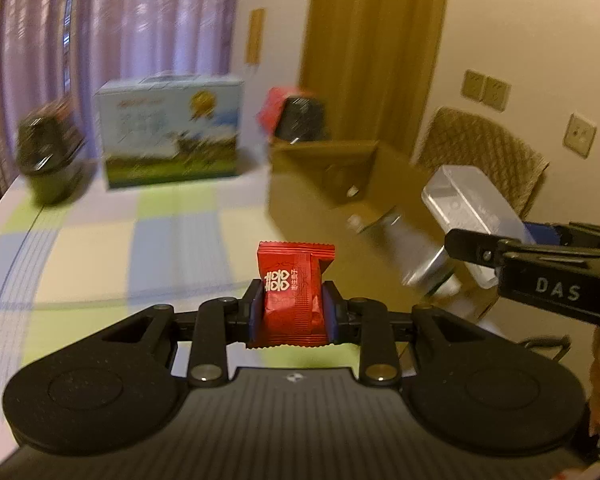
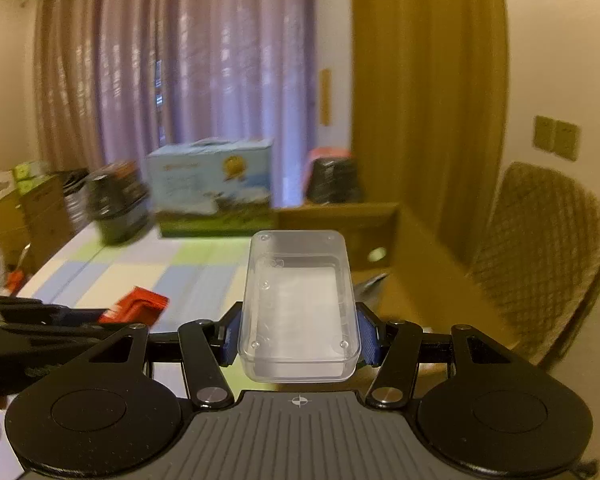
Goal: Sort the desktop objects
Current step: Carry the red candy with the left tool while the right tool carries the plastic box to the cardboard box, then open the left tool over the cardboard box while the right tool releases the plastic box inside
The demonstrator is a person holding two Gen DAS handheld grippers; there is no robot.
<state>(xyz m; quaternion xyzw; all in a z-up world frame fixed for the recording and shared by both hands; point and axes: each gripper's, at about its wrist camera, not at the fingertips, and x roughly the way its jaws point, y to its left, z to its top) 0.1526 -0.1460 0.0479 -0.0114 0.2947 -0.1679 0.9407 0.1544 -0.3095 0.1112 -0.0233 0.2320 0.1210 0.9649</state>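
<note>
Here, both hands carry loads above the table. The left gripper (image 1: 290,306) is clamped on a small red foil-wrapped sweet with white characters (image 1: 291,294), which stands upright between the blue pads, its crimped top edge poking past the fingertips and its lower crimp hanging out behind them. The right gripper (image 2: 298,334) is pinched across the width of a clear, shallow rectangular plastic box (image 2: 298,304), open side up as far as I can tell, most of its length jutting forward past the fingertips.

Both views are motion-blurred. Ahead of the fingers lies a table under a pastel check cloth (image 1: 100,232); off to the right of it, an open brown cardboard carton (image 1: 332,160).

Risks, as I judge them:
- The foil is slick and the sweet is held by its soft middle only. A jolt could make it twist or squirt out forward.
- The box is held near its back end, so it is a long lever. Its smooth walls could slip on the pads and the front could droop.
- If the sweet is meant for the box, the two grippers must close in. They are already near, the right one crossing just beside the left's fingertips, and a knock could dislodge either load.
</note>
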